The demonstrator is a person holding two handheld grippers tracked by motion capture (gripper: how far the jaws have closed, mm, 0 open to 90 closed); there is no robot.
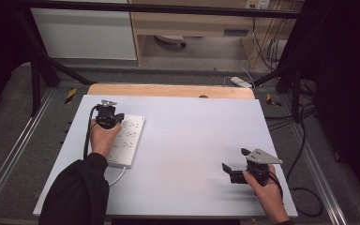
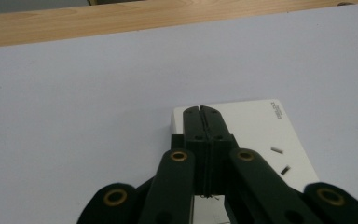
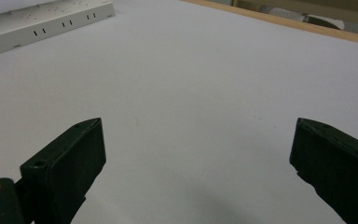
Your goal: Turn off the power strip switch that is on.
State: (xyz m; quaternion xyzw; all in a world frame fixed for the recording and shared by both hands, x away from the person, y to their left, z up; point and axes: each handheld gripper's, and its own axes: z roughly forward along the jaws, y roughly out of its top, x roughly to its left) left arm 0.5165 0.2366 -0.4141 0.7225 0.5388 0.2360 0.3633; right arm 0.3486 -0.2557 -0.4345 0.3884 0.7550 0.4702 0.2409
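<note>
Power strip [image 1: 126,136] near table's [image 1: 192,140] left edge; right side bare.

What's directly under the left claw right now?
The white power strip lies under the shut left claw, socket slots showing beside it. The part beneath the claw is covered.

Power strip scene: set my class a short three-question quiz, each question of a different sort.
1. True or false: the left gripper is shut over the power strip.
2. The right gripper is: A) shut, B) open with nothing between its jaws, C) holding a cable.
3. Fill in: the power strip lies on the table's ____ side in the high view.

Key: 1 true; 2 B; 3 left.
</note>
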